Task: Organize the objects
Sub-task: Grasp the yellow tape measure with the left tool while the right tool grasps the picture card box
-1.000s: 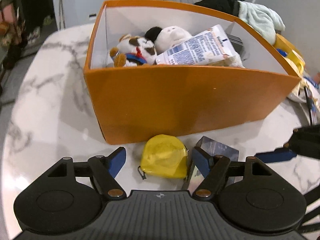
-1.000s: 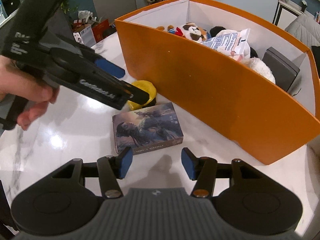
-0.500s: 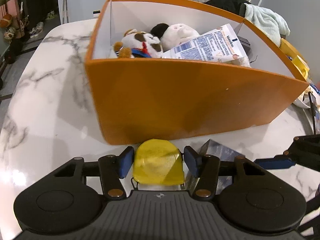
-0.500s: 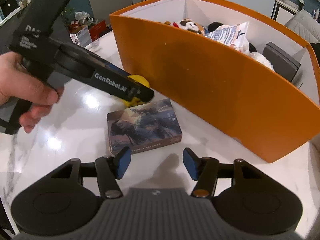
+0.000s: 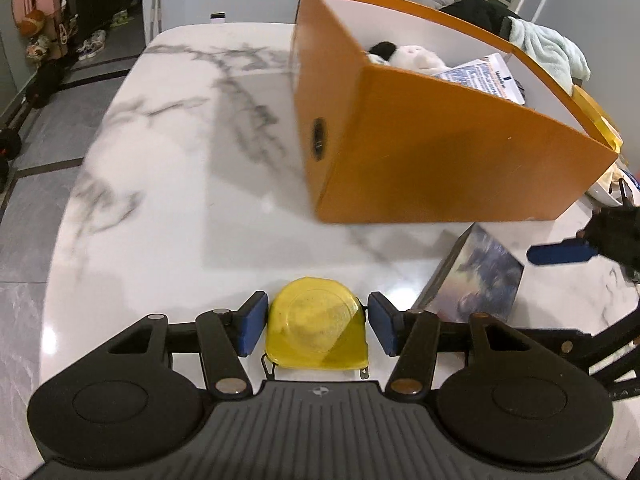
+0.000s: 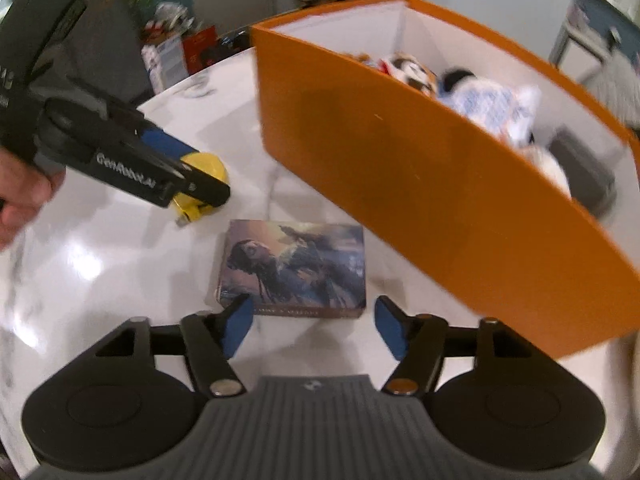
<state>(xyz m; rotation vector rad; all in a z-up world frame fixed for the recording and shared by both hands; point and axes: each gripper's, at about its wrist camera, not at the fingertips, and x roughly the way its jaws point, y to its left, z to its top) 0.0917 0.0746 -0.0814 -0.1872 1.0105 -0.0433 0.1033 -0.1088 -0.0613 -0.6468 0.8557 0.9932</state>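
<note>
Yellow tape measure [image 5: 318, 326], orange box [image 5: 440, 160] with white inside, grey-veined white marble table [image 5: 180, 160]

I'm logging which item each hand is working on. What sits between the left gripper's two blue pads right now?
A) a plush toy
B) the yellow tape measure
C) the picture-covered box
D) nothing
B: in the left wrist view the yellow tape measure fills the gap between the left gripper pads, while the picture-covered box lies on the table in front of the open right gripper.

Yellow tape measure [image 5: 318, 334] and picture box [image 6: 294, 266] lie beside orange bin [image 5: 440, 160].
</note>
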